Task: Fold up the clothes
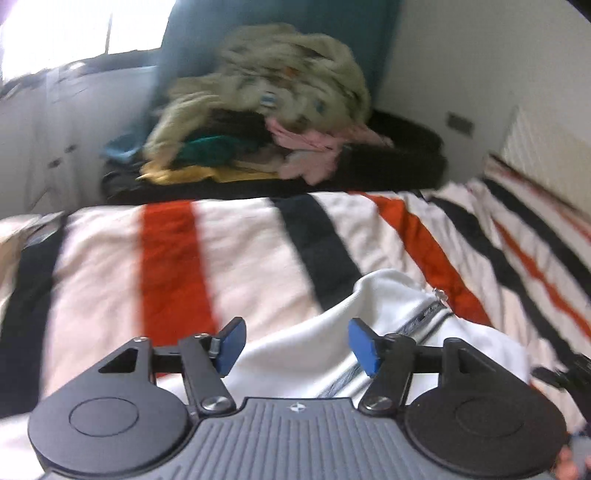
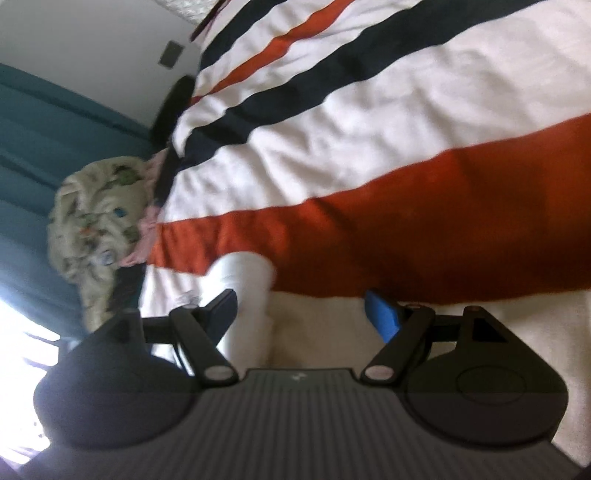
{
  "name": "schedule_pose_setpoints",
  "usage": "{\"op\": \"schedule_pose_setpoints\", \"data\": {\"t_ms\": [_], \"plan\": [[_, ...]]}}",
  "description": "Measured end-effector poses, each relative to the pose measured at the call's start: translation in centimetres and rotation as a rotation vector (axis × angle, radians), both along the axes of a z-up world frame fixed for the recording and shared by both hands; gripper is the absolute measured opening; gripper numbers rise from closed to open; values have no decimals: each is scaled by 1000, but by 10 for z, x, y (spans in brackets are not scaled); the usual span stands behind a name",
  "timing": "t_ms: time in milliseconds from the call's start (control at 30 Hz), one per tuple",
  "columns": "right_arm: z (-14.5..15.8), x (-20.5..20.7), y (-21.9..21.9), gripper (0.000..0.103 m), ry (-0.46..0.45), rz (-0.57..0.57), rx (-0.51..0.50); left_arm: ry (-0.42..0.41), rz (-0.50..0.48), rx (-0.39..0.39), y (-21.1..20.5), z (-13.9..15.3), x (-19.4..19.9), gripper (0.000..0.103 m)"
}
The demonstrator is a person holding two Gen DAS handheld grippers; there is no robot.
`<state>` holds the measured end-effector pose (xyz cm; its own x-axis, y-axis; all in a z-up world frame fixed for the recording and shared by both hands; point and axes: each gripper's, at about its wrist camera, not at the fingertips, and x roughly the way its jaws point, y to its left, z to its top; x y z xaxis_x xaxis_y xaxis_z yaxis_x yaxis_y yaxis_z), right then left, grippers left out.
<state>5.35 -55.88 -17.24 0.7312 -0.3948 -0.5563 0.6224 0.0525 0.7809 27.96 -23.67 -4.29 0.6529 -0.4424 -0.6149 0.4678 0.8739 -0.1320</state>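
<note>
A white garment with a grey-striped zip front lies bunched on the striped bedspread near me. My left gripper is open just above it, its blue pads either side of the white cloth, not holding it. In the right wrist view, rolled sideways, a white fold of the garment sticks up beside the left finger of my open right gripper, over the bedspread. The right gripper's black edge shows at the left view's right side.
A pile of mixed clothes lies in an open black suitcase beyond the bed's far edge; it also shows in the right wrist view. Behind are a teal curtain, a white wall with a socket, white drawers and a bright window.
</note>
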Motion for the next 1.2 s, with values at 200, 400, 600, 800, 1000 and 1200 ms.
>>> {"op": "schedule_pose_setpoints", "data": {"t_ms": [200,400,600,800,1000,1200], "plan": [[8,-5,-5,78,-82,96,42,-60,187,26,134,26,-87,77],[19,9,17,78,-75,269,93,-44,378,9,233,18,-137,79],[32,29,34,78,12,450,47,-95,611,164,300,-8,-141,81],[23,42,41,79,34,497,140,-3,728,134,343,-34,-142,82],[3,54,23,79,2,430,192,1,755,136,348,-24,-150,84],[-2,77,11,79,-29,458,66,6,764,132,337,-27,-142,88]]}}
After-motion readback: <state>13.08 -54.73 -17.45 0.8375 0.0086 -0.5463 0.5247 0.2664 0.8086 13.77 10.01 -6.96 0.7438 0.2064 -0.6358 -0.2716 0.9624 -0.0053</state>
